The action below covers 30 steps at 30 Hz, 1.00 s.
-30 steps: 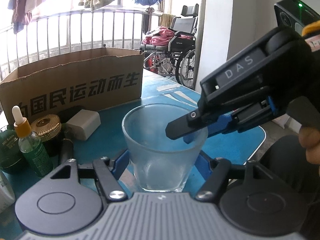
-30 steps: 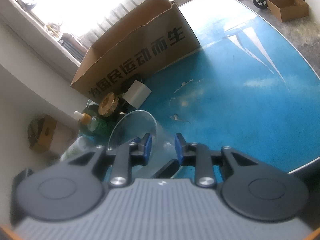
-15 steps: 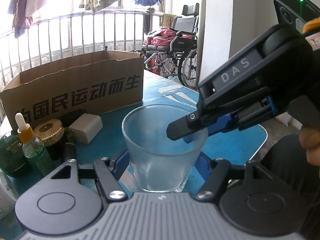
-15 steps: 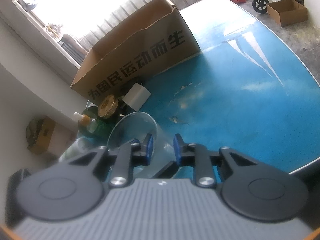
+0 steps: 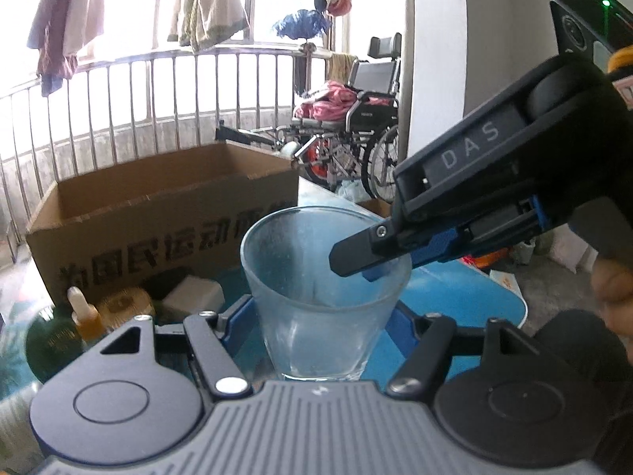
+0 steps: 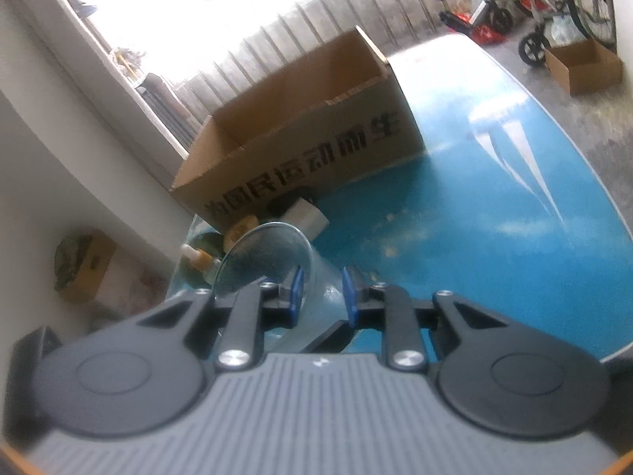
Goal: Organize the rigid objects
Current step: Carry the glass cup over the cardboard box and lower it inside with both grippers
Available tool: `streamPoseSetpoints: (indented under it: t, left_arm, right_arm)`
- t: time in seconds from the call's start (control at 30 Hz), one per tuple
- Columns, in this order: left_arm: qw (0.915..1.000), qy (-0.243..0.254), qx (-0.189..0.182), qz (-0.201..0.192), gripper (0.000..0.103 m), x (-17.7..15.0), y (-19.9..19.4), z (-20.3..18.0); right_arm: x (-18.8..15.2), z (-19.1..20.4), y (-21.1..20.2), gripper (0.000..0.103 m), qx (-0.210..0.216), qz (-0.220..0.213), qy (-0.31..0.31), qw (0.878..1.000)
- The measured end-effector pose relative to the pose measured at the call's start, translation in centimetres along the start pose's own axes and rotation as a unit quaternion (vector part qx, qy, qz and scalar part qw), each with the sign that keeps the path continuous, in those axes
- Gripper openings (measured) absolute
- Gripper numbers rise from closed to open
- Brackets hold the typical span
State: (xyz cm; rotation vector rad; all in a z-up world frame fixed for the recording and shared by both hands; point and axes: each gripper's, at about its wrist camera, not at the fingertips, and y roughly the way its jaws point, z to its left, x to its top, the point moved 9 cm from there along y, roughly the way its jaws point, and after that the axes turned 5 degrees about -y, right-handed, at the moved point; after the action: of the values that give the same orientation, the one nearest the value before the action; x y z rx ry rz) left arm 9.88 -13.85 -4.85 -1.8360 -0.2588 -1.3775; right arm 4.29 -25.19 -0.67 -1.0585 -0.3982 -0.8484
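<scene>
Table (image 6: 494, 213): blue top, its curved edge runs down the right side; the wide right half is bare and gives open room.
Cardboard box (image 5: 158, 213): open-topped, standing at the far left of the table; its printed wall closes off that side.
Glass (image 5: 320, 301): a clear tumbler, upright, held above the table in front of the box, with both grippers on it.
Left gripper (image 5: 316, 324): points somewhat downward; its blue pads press the outside of the glass low down, one on each side, so it is clamped on the glass.
Right gripper (image 6: 319, 297): comes in from the right and tilts down; it pinches the right rim of the glass, one finger inside and one outside, jaws nearly together.
Hand (image 5: 613, 297): only a few fingers show at the right edge, behind the right gripper; the rest is cut off.
Small items: a dropper bottle (image 5: 85, 316), a gold lid (image 5: 124, 303), a white block (image 5: 194, 297) and a dark green jar (image 5: 51, 340) crowd the near left, between box and glass; all blurred.
Hidden: the glass base sits behind the left gripper's body; whether it touches the table cannot be told.
</scene>
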Motion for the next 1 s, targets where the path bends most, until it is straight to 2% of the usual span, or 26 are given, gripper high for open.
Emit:
streamPoseSetpoints:
  t: [0.33, 0.6, 0.8, 1.0]
  left_arm:
    - [0.9987, 0.011, 0.028, -0.041, 0.071, 5.3, -2.7, 1.2]
    - [0.9957, 0.024, 0.066, -0.061, 0.071, 10.6, -3.7, 3.8]
    - [0.9958, 0.018, 0.076, -0.048, 0.071, 14.4, -2.6, 6.9]
    - [0.9969, 0.001, 0.077, -0.019, 0.071, 17.4, 0.4, 10.7]
  right_arm:
    - [4.5, 4.1, -2.4, 0.02, 0.018, -0.034, -0.064, 0.997]
    - [10.1, 8.3, -2.6, 0.019, 0.042, -0.054, -0.118, 0.991]
    - [15.1, 11.0, -1.2, 0.019, 0.053, -0.056, -0.145, 0.986]
    - [20.3, 13.0, 2.3, 0.02, 0.059, -0.04, -0.161, 0.984]
